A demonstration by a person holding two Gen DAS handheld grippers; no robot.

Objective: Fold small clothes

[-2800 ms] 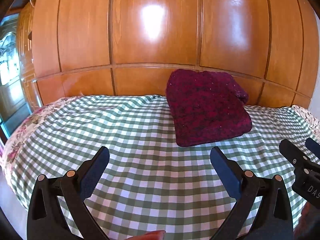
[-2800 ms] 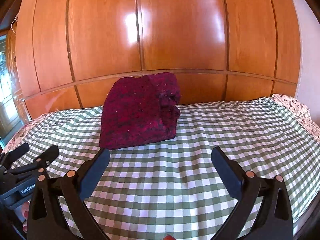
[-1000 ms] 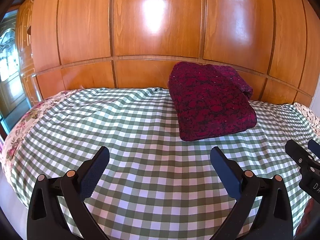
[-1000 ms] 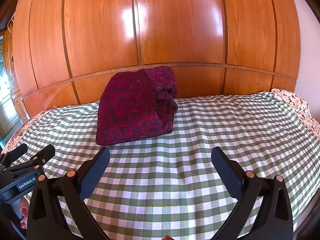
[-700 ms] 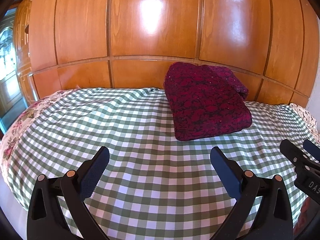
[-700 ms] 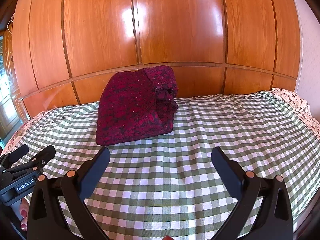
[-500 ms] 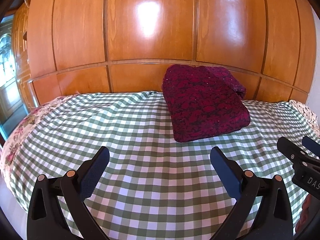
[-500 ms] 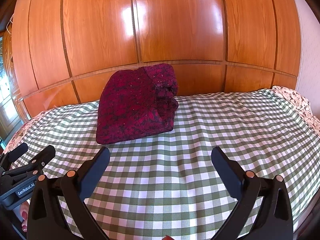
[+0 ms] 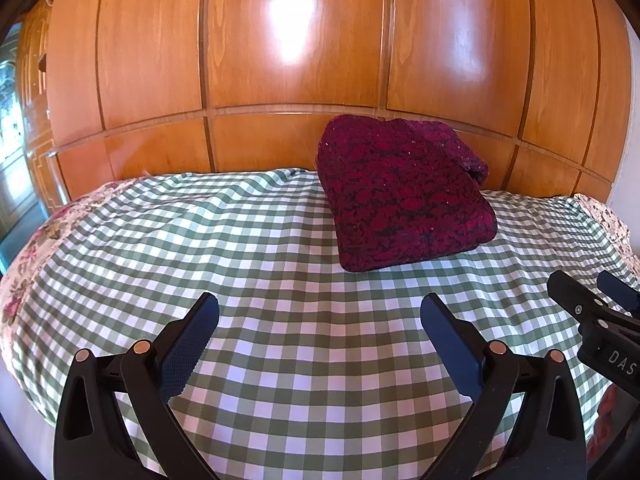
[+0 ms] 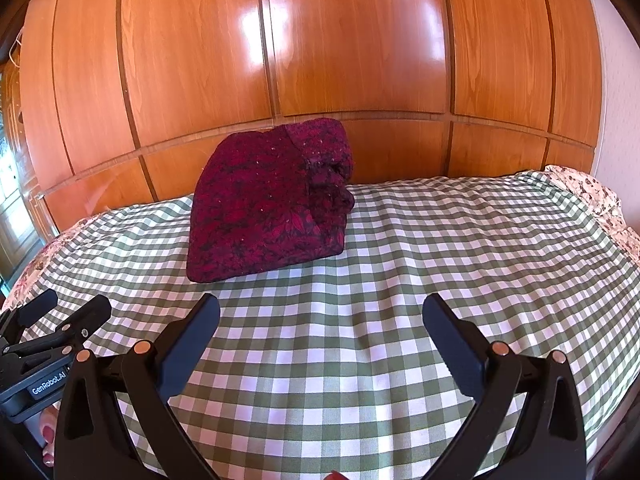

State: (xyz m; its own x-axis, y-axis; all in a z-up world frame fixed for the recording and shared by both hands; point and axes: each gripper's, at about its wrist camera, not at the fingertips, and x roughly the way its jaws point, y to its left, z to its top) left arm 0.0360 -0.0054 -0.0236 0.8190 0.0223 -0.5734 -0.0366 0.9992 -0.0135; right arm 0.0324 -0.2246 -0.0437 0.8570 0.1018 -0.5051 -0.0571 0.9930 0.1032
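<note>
Glossy wood panelling [image 9: 288, 40] stands beyond the green checked cloth [image 9: 256, 240], where the folded maroon garment [image 9: 404, 196] lies ahead of both grippers, apart from them. Your left gripper [image 9: 320, 332] and right gripper [image 10: 320, 332] hover spread and empty. If squaring the fold, approach its near edge low and level.

Both views are bright and evenly lit by daylight. Strong white glare patches sit on the glossy wooden wardrobe panels [image 9: 292, 40], washing out the grain there. The checked bedspread [image 9: 280, 264] shows soft, shallow shadows in its creases. Focus is sharp throughout. Fisheye distortion bows the panel lines and bed edge; the corners are vignetted black.
</note>
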